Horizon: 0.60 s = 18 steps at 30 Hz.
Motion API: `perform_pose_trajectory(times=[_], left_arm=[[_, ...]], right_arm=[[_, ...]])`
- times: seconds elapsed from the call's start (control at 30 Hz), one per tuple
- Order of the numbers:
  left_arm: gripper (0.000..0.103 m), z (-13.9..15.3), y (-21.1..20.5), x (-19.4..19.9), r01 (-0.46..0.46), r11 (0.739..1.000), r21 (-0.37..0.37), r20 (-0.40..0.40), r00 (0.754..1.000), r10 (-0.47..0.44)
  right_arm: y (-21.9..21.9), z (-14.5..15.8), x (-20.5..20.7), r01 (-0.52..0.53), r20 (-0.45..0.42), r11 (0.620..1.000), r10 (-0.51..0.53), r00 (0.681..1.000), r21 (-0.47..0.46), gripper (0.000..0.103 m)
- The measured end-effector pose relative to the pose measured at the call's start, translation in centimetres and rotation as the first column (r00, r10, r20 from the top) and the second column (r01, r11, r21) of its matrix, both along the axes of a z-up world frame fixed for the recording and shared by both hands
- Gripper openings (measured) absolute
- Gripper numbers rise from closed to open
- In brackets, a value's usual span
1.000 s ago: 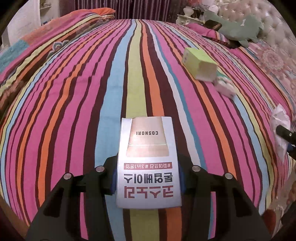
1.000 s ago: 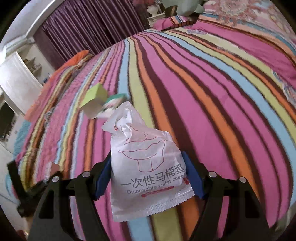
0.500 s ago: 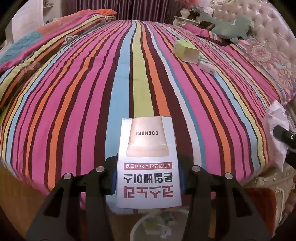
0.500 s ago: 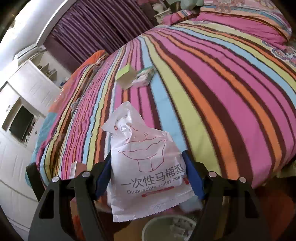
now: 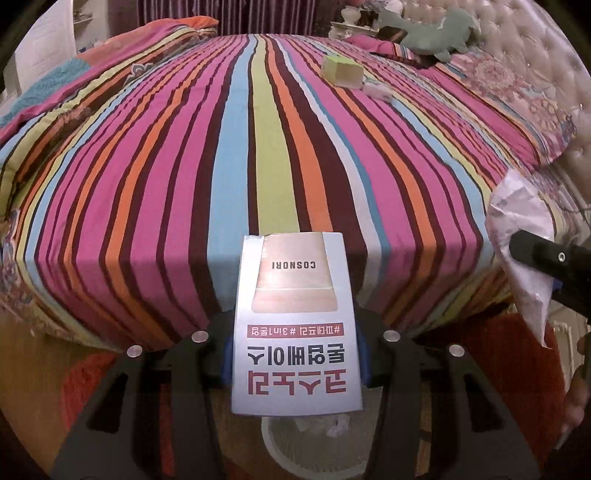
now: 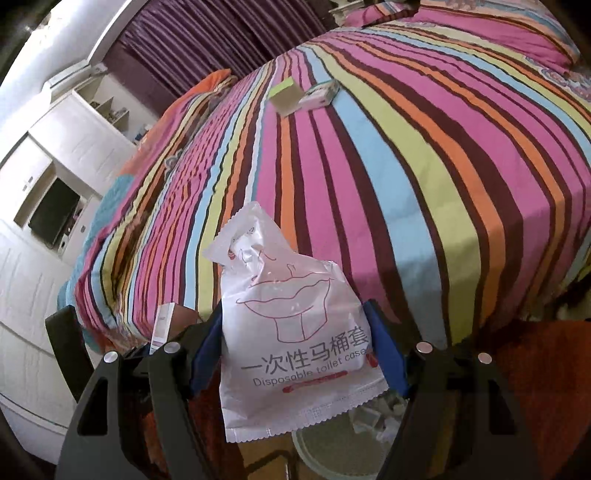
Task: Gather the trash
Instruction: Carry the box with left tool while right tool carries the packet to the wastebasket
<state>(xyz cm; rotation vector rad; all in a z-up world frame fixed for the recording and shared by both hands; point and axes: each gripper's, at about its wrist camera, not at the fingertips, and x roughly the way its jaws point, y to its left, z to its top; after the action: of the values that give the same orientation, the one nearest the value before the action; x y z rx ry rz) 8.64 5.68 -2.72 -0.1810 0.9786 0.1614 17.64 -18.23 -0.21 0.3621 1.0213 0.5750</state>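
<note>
So both grippers were hanging out just off the near edge of the striped bed (image 5: 258,147), where the cover drops over the side toward an orange-red rug (image 6: 535,369). Most of the striped cover was bare, with the only stuff on it way off at the far side: a green box (image 5: 341,71) with a small white pack (image 5: 376,89) just beside it, and a green plush toy (image 5: 432,35) by the tufted headboard (image 5: 535,55). The left gripper (image 5: 295,354) had its blue pads squeezed in on both side edges of a white Cosnori carton (image 5: 295,332), which stuck out forward, print upside down. Right below the carton's near end sat a white waste bin (image 5: 295,446) with crumpled bits in it. The right gripper (image 6: 299,354) was clamped the same way on a white disposable toilet cover packet (image 6: 291,332), its crinkled torn top poking up toward the bed. The bin (image 6: 332,446) showed under that packet too, a bit to the right. In the right wrist view the carton (image 6: 162,325) peeked out at the left, so the two tools were near each other but apart. White cupboards (image 6: 55,166) stood off left.
</note>
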Motion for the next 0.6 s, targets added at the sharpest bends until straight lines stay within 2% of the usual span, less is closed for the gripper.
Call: perform_pose_trajectory(times=[0.1, 0.2, 0.33, 0.5, 0.6], left_arm=[[0.047, -0.6, -0.5, -1.3, 0.006, 1.000, 0.005, -0.023, 1.000, -0.006], [0.047, -1.7, -1.2, -2.1, 0.025, 1.000, 0.002, -0.058, 0.998, -0.025], [0.047, -3.9, -2.3, -2.6, 0.047, 0.998, -0.034, -0.140, 0.989, -0.051], [0.047, -5.7, -3.6, -2.3, 0.084, 0.996, -0.036, -0.218, 0.972, -0.090], [0.047, -7.1, -4.5, -2.0, 0.110, 0.993, -0.043, -0.281, 0.952, -0.117]], right_arm=[[0.1, -0.9, -1.4, -0.005, -0.036, 1.000, 0.005, 0.999, -0.010, 0.069], [0.2, -2.5, -2.4, -0.015, -0.097, 0.998, 0.008, 0.995, -0.065, 0.069], [0.6, -4.5, -3.3, -0.038, -0.167, 0.993, 0.019, 0.986, -0.114, 0.069], [1.4, -7.7, -3.7, -0.095, -0.288, 0.981, 0.043, 0.957, -0.169, 0.069], [1.9, -9.6, -4.0, -0.124, -0.360, 0.972, 0.046, 0.932, -0.197, 0.069]])
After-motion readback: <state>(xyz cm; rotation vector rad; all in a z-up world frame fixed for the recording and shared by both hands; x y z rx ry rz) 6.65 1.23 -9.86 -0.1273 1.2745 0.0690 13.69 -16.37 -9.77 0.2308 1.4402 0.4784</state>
